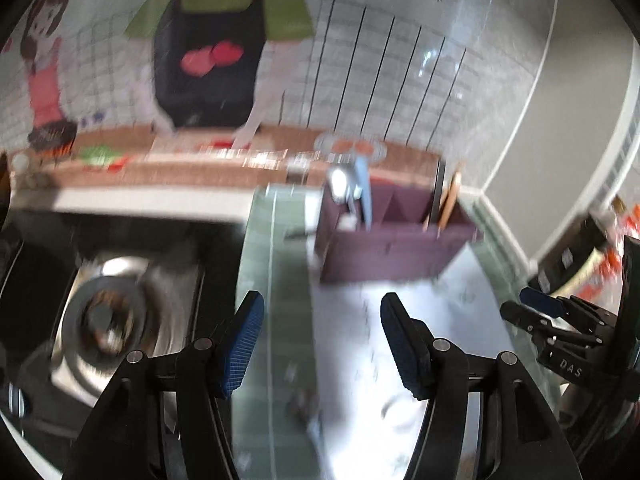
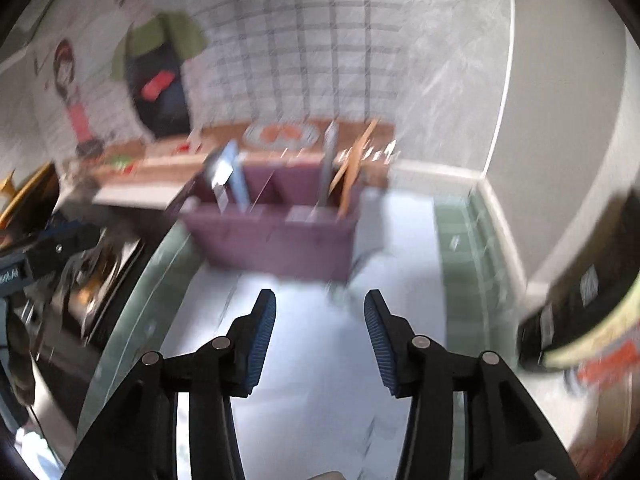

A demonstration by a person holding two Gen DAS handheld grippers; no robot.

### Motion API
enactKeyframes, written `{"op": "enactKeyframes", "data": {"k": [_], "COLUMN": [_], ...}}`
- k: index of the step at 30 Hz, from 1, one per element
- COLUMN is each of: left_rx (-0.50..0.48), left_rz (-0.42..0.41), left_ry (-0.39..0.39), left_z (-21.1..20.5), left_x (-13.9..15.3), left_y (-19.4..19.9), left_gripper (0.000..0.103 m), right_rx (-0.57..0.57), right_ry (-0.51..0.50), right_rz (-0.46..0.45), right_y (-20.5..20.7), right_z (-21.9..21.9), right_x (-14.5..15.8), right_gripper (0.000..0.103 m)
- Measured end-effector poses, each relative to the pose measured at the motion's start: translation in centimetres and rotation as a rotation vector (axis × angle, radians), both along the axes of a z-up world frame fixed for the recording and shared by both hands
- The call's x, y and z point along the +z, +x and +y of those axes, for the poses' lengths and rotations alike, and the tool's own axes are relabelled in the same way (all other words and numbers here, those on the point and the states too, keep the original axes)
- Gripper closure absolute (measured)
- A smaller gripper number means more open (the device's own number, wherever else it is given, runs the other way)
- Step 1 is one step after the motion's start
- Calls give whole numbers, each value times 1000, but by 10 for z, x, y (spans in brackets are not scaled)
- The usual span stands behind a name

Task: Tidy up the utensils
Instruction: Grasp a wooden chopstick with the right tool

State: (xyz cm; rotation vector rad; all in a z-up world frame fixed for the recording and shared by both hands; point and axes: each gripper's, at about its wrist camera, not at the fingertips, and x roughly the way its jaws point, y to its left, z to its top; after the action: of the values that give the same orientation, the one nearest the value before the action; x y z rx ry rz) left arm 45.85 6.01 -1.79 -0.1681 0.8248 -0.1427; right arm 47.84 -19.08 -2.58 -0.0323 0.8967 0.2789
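Note:
A purple divided utensil holder [image 1: 394, 248] stands on the white counter ahead of both grippers; it also shows in the right wrist view [image 2: 276, 236]. A shiny spoon and a blue-handled utensil [image 1: 362, 196] stand in its left compartment, wooden chopsticks [image 1: 450, 200] in its right one. In the right wrist view the blue-handled utensil [image 2: 236, 176] is at left, a grey utensil [image 2: 327, 164] and the chopsticks [image 2: 352, 168] at right. My left gripper [image 1: 322, 308] is open and empty. My right gripper [image 2: 320, 304] is open and empty; it also appears in the left wrist view [image 1: 532, 308]. Both views are motion-blurred.
A steel sink [image 1: 108, 320] with a round drain lies to the left. A green-edged mat [image 1: 276, 280] covers the counter. A dark box [image 2: 580, 292] sits at the right. A wall with a cartoon poster [image 1: 216, 40] stands behind.

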Motion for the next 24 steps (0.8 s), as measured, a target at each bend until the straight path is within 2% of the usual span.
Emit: {"op": "enactKeyframes", "data": {"k": [2, 4, 7, 15, 19, 24], "left_rx": [3, 6, 18, 77, 54, -13], "left_rz": [41, 64, 102, 179, 213, 239], "left_ry": [-13, -14, -19, -46, -61, -44], "left_z": [9, 15, 27, 54, 46, 18], "left_x": [-11, -19, -30, -54, -63, -68], "left_y": [-20, -36, -59, -86, -84, -71], "left_gripper": [42, 42, 42, 42, 42, 42], "right_rx": [69, 129, 164, 137, 124, 87], "right_ry": [17, 26, -7, -33, -78, -100], "right_rz": [70, 135, 181, 270, 265, 273], "right_y": [-21, -37, -53, -56, -59, -67], "right_z": [11, 24, 38, 51, 49, 30], "right_x": [-15, -32, -52, -84, -87, -82], "right_gripper": [59, 65, 73, 84, 96, 98]}}
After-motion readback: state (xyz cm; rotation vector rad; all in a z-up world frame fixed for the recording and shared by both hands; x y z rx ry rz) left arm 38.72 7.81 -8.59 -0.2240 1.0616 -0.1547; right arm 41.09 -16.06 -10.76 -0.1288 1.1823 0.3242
